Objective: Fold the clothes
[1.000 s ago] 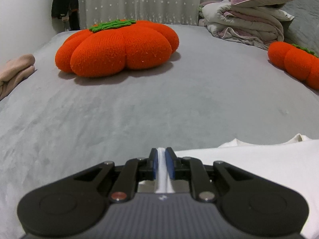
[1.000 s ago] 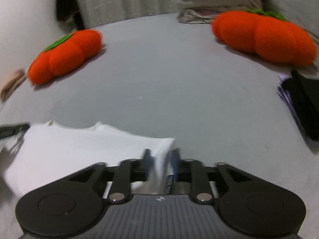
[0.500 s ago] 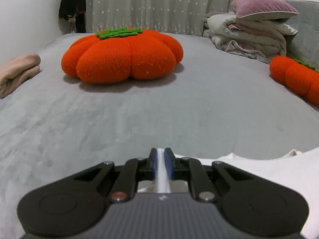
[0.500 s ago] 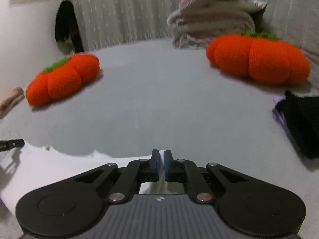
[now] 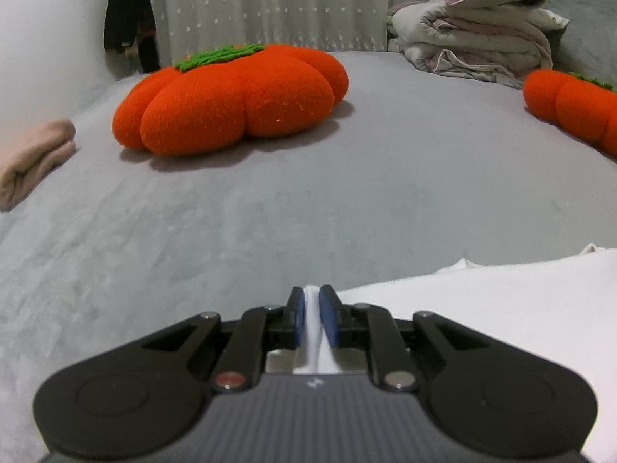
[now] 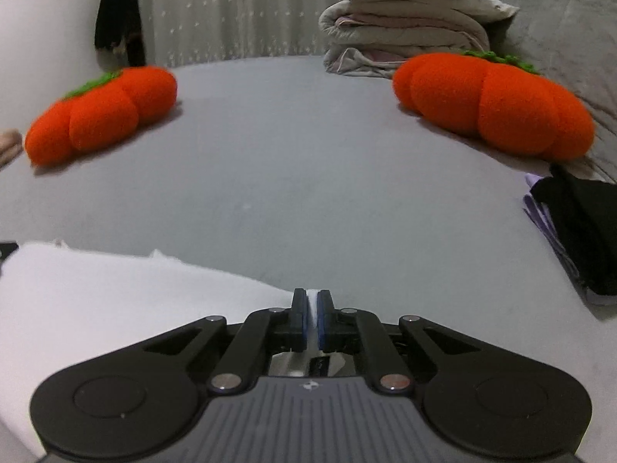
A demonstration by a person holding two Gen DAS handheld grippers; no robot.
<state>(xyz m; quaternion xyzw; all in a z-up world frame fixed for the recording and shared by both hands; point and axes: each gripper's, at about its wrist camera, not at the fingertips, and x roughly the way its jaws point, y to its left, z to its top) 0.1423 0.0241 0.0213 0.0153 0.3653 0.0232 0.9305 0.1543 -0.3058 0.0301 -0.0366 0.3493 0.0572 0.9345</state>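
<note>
A white garment is stretched between both grippers above a grey bed. My left gripper is shut on the garment's left edge, with white cloth pinched between its blue pads. The cloth spreads off to the right of that view. In the right wrist view the same white garment spreads to the left, and my right gripper is shut on its right edge, a thin strip of white showing between the pads. The part of the garment below the grippers is hidden.
Two orange pumpkin cushions lie on the bed. Folded quilts and a purple pillow are stacked at the back. A folded pink cloth sits at the left edge, a dark pile of clothes at the right.
Both grippers have lifted and levelled, so the far wall and curtain show more. The right gripper's jaws, slightly apart a second ago, closed tightly on the white cloth.
</note>
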